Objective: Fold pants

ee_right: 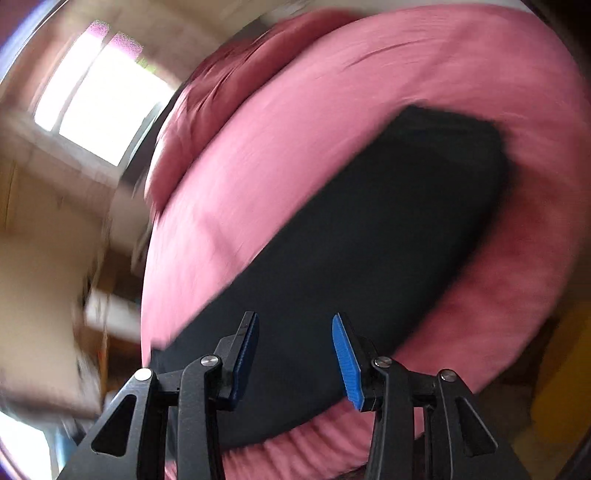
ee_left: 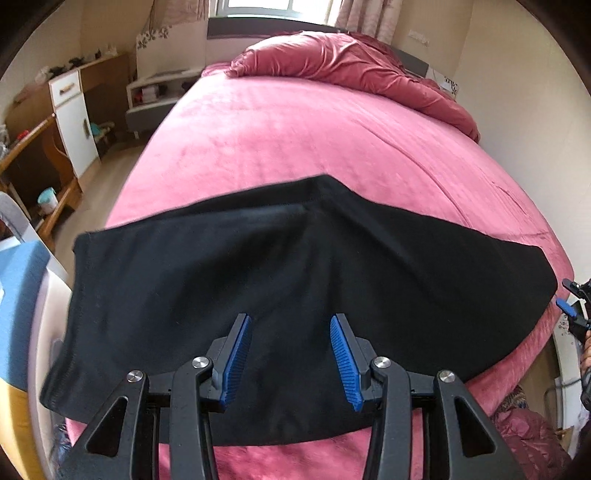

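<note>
Pants: the black pants [ee_left: 295, 295] lie flat across the near end of the bed, straight ahead of and below the left gripper, stretching out to both sides of it; in the blurred right wrist view they [ee_right: 369, 240] run away from the fingers toward the upper right
Shape of the pants: one broad dark slab with a raised peak at the far edge and a stitched hem on the left end; I judge the legs are already laid one on the other, though the dark cloth hides the layers
Left gripper: the left gripper [ee_left: 291, 354] hovers over the near edge of the cloth, blue pads spread wide, nothing between them
Right gripper: the right gripper [ee_right: 295, 354] also stands wide apart and empty, over the near end of the pants; the blur suggests it is moving fast
Progress: I judge perhaps one fold done; the crosswise folds to make a compact bundle are left
Bed: pink bedspread [ee_left: 295, 129] reaching far ahead of the tool, with a crumpled red duvet [ee_left: 351, 62] at the far end
Room: white cabinet [ee_left: 74, 122] to the far left, window [ee_left: 273, 7] beyond the bed
</note>
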The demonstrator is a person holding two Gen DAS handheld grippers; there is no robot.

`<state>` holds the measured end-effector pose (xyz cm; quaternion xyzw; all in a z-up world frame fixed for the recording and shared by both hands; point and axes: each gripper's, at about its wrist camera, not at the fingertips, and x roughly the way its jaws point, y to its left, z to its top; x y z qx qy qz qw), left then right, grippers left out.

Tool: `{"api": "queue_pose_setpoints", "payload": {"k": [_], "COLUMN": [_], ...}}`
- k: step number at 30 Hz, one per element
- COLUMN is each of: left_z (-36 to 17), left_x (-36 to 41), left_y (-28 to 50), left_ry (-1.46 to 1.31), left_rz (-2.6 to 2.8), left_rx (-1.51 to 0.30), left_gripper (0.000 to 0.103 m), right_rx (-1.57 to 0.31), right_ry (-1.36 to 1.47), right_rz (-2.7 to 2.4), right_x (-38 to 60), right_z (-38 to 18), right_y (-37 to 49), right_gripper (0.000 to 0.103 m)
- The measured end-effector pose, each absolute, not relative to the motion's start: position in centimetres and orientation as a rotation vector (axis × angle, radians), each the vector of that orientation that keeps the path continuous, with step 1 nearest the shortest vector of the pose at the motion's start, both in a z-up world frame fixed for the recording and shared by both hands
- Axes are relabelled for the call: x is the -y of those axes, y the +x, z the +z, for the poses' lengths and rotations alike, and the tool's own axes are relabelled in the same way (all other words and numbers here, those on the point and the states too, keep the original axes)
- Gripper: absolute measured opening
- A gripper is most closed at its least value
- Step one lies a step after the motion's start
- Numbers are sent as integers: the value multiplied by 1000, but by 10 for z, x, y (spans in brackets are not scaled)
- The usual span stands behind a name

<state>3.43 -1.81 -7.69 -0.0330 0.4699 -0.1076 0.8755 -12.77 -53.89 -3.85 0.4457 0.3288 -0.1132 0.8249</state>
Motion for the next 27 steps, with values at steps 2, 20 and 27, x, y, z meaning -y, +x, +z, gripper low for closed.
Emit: {"api": "queue_pose_setpoints", "payload": {"k": [2,20,27], "left_z": [-79,-90,-105], "left_x": [20,40,43], "left_y": [35,39,45], "left_ry": [-83,-30,-30], "left_rz": [-237,-259,-249], "left_rx": [-1003,-1075,-1114], "left_gripper": [45,45,45], "right_rx": [-623,-471,-423], "right_ry": [1062,1285,1330], "right_rz": [-310,-414,-419], "right_x": [570,661,676], "right_z": [-51,-113,-125], "right_y": [-150,-150,-147], "right_gripper": [45,37,35]}}
